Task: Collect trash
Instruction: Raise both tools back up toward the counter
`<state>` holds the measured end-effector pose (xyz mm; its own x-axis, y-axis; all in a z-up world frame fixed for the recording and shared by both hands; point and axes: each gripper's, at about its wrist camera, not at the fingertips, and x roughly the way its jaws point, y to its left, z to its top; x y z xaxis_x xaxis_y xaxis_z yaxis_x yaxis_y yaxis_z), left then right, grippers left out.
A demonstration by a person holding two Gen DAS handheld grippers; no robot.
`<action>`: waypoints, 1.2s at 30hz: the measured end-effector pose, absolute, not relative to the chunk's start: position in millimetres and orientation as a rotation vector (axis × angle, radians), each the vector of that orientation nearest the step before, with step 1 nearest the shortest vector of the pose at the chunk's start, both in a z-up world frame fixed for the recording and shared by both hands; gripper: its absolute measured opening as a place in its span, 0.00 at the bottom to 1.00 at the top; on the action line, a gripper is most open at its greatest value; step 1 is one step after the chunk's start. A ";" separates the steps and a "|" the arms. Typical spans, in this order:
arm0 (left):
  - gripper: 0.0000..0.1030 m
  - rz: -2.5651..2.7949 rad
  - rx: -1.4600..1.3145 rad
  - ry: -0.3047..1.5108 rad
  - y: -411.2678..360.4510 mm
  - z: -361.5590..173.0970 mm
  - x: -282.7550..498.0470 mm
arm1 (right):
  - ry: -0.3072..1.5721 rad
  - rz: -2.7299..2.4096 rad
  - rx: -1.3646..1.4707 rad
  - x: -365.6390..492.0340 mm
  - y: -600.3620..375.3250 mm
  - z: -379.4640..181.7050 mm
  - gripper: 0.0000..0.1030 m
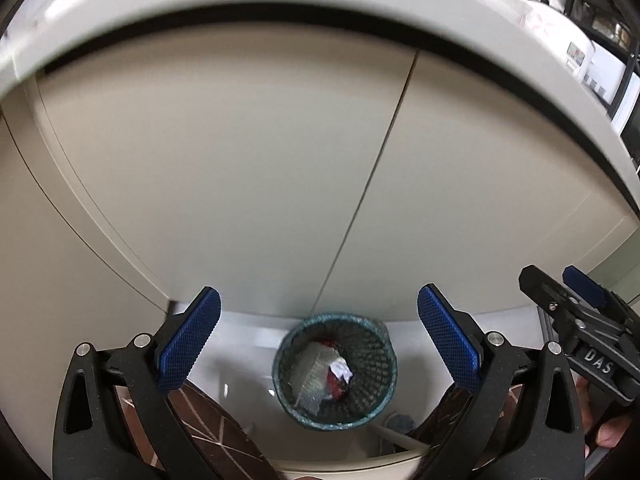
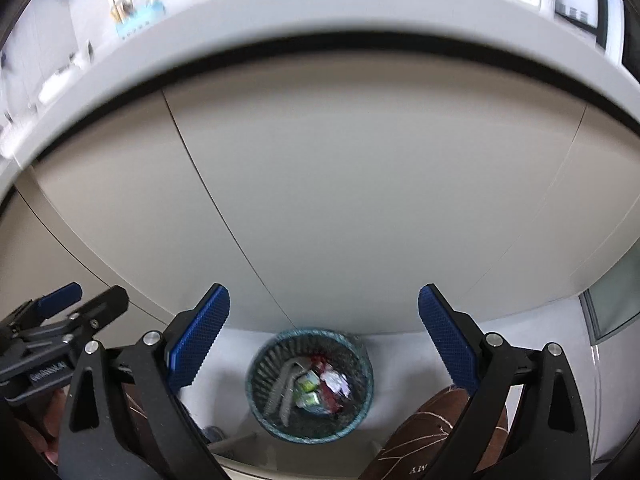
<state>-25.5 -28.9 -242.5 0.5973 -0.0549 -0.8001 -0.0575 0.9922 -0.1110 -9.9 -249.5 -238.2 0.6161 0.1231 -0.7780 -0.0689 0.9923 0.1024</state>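
Both grippers hang above the wire-mesh waste bin [image 1: 335,370], which stands on the pale floor right against the foot of the beige cabinet doors [image 1: 240,168]. The left gripper [image 1: 319,342] has its blue-padded fingers [image 1: 188,346] spread wide with nothing between them; the right gripper [image 2: 324,340] is splayed just as wide and is equally empty. They sit side by side over the bin, each showing at the edge of the other's view.

Down inside the bin lies the trash: a crumpled white scrap [image 1: 341,372], something red beneath it, a grey foil-like sheet, and, seen from the right wrist, a small green-and-white carton [image 2: 309,388]. Nothing lies on the floor beside the bin that I can make out, though the picture is blurred there.

My reading is that a drop has just ended, or that both tools are between items. High above the bin, the white countertop [image 2: 320,12] carries assorted small objects, too smeared to name. The next move, I would guess, calls for lifting one gripper away from the bin toward that counter, finding a remaining piece of rubbish and closing on it.
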 end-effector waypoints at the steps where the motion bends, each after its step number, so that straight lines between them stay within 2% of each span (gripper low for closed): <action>1: 0.94 0.005 -0.128 0.918 -29.3 -231.2 -25.8 | 0.888 0.108 0.065 -10.2 -249.4 -226.8 0.89; 11: 0.94 0.005 -0.127 0.775 -25.4 -137.0 -20.2 | 0.748 0.110 0.091 -8.9 -250.3 -129.1 0.89; 13: 0.94 0.009 -0.113 0.755 -28.1 -122.5 -16.2 | 0.713 0.079 0.079 -5.7 -249.6 -113.3 0.92; 17: 0.94 0.009 -0.104 0.726 -28.4 -94.7 -8.2 | 0.681 0.056 0.081 6.7 -247.8 -87.6 0.93; 28: 0.94 0.004 -0.101 0.692 -26.0 -43.3 38.6 | 0.693 0.035 0.050 72.8 -248.2 -35.7 0.93; 36: 0.94 -0.002 -0.086 0.685 -25.1 -31.2 82.9 | 0.746 0.071 0.082 130.4 -238.2 -20.5 0.93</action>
